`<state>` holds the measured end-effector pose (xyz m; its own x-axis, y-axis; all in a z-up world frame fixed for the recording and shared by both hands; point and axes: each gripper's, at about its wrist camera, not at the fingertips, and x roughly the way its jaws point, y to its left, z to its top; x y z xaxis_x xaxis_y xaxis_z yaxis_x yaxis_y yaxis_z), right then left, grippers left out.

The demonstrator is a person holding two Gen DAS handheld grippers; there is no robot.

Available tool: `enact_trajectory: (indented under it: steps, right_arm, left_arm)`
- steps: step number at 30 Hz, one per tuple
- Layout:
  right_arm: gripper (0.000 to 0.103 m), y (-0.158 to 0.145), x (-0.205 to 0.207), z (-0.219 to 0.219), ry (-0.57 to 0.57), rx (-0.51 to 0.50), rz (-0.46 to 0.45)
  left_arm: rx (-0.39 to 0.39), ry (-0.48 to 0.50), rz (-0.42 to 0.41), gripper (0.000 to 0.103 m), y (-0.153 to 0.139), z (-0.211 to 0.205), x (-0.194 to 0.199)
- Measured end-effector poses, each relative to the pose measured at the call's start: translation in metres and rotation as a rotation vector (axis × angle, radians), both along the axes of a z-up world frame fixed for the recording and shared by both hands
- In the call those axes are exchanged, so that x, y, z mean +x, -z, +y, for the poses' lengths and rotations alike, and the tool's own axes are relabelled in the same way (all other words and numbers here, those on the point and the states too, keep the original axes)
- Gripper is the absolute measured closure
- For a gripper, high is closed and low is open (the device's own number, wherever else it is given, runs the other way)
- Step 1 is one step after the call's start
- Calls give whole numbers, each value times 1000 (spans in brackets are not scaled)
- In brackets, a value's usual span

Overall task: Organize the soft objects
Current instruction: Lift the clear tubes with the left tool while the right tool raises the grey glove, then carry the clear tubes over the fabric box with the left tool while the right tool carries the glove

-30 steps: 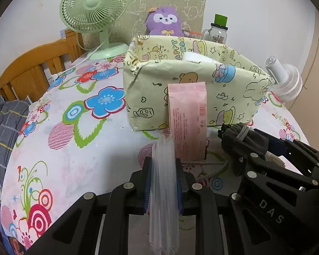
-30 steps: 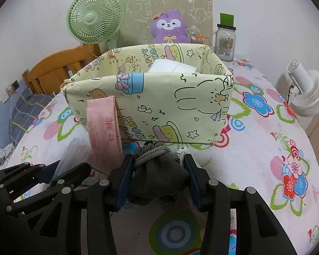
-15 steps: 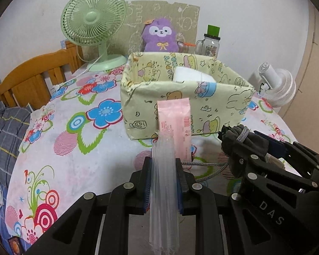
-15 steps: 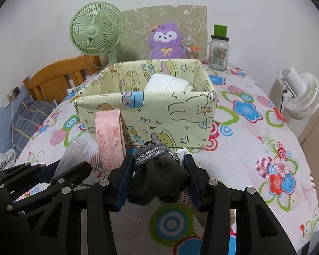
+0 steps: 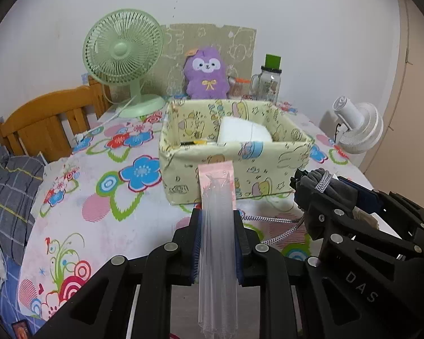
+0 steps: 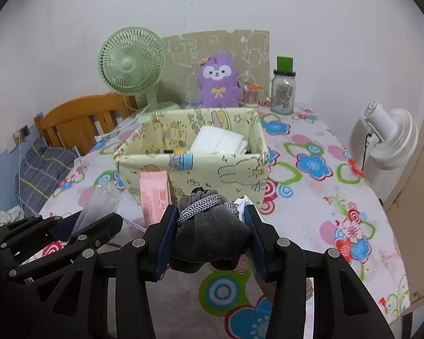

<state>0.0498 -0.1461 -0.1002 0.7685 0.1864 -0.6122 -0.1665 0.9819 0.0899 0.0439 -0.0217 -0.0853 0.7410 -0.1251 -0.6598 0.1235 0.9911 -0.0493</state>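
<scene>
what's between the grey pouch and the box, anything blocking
Nothing visible blocks it. The right gripper holds the grey pouch in front of the box, whose near wall is all that lies ahead. Inside, a white pack fills the right part; the left part looks free. The pink pack sits left of the path.

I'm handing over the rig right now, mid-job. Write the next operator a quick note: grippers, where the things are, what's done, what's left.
Left gripper: shut on a clear plastic packet with a pink card top, held off the table.
Right gripper: shut on a grey drawstring pouch, its cord trailing toward the left gripper.
Fabric box: straight ahead on the flowered table, open top.
Done: a white folded item and some small things already lie in the box.
Left: carry both held things over the near wall and release them inside.
</scene>
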Motion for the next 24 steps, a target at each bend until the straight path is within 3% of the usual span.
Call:
enact_trajectory:
  steps: [24]
  right_arm:
    - [53,-51,-15,-9,14,-2,-86]
  left_arm:
    - [-8,7,-88,85,-49,-6,-8]
